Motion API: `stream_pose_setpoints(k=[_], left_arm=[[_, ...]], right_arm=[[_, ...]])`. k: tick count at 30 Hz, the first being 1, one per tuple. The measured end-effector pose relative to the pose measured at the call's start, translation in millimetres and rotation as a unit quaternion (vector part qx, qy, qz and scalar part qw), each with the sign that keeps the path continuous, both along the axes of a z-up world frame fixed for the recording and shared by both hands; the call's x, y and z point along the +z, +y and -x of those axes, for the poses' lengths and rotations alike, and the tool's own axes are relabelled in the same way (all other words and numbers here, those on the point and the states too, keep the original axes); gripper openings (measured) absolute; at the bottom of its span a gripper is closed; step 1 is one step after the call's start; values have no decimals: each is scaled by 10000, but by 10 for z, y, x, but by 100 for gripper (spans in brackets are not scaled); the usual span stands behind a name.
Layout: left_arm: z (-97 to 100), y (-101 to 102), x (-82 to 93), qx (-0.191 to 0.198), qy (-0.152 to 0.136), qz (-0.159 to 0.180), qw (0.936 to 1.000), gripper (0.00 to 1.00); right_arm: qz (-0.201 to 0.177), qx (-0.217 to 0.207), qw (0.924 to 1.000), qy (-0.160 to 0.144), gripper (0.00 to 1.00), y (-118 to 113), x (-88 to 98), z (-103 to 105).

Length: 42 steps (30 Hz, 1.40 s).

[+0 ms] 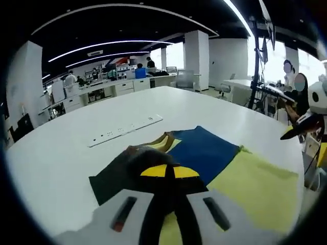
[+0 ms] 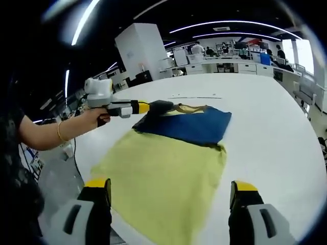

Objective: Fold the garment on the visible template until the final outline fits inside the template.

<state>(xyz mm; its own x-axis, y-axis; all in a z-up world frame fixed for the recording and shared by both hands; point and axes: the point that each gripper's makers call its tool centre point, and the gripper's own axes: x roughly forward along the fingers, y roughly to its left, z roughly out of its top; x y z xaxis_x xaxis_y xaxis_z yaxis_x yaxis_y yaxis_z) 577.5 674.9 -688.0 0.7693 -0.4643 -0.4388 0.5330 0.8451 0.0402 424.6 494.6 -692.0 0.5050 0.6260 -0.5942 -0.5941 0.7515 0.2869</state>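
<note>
Left gripper view looks along narrow jaws with yellow tips, the left gripper [image 1: 164, 172] pinched on a dark sleeve [image 1: 120, 176] of the garment [image 1: 204, 153], which spreads ahead of and to the right of those jaws on the white table [image 1: 214, 109]. Its dark and blue upper part lies just beyond the tips; its yellow lower part runs off to the right. A white strip [image 1: 125, 130] lies on the table further ahead, apart from the cloth.

Right gripper view shows the right gripper [image 2: 171, 196] with jaws spread wide, holding nothing, the yellow hem between and just ahead of them. To the upper left of these jaws a hand [image 2: 97, 118] holds the other gripper on the dark sleeve.

I judge the step in hand to be the sleeve fold, barely started, as the garment lies nearly full length. I cannot make out any template outline. The next move likely calls for carrying the pinched sleeve inward across the blue chest, while the right jaws take the hem.
</note>
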Motion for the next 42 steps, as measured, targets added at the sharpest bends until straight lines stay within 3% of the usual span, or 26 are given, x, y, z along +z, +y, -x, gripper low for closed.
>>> stream_pose_setpoints(k=[11, 16, 24, 26, 27, 28, 34, 39, 42], left_arm=[[153, -192, -186, -440, 90, -392, 9982, 0], [225, -256, -304, -674, 137, -730, 9950, 0], [255, -249, -454, -673, 291, -809, 9940, 0], [276, -266, -510, -729, 422, -801, 9932, 0], [331, -281, -579, -817, 668, -787, 9913, 0], [324, -282, -579, -782, 668, -716, 9921, 1], [341, -237, -557, -639, 676, -553, 9941, 23], [313, -156, -433, -337, 598, -222, 9974, 60], [319, -68, -351, -219, 509, -174, 9983, 73]], right_arm=[[17, 7, 10000, 32, 97, -10, -17, 7], [42, 5, 10000, 54, 97, -27, -28, 18], [33, -22, 9999, 101, 97, -29, -53, 34], [40, -33, 9999, 110, 97, -35, -57, 33], [36, -39, 9999, 107, 97, -35, -55, 31], [32, -43, 9999, 108, 97, -35, -53, 29], [36, -38, 10000, 85, 97, -24, -29, 12], [53, 12, 10000, 71, 97, 7, -6, -14], [65, 63, 9999, 55, 97, 32, 9, -30]])
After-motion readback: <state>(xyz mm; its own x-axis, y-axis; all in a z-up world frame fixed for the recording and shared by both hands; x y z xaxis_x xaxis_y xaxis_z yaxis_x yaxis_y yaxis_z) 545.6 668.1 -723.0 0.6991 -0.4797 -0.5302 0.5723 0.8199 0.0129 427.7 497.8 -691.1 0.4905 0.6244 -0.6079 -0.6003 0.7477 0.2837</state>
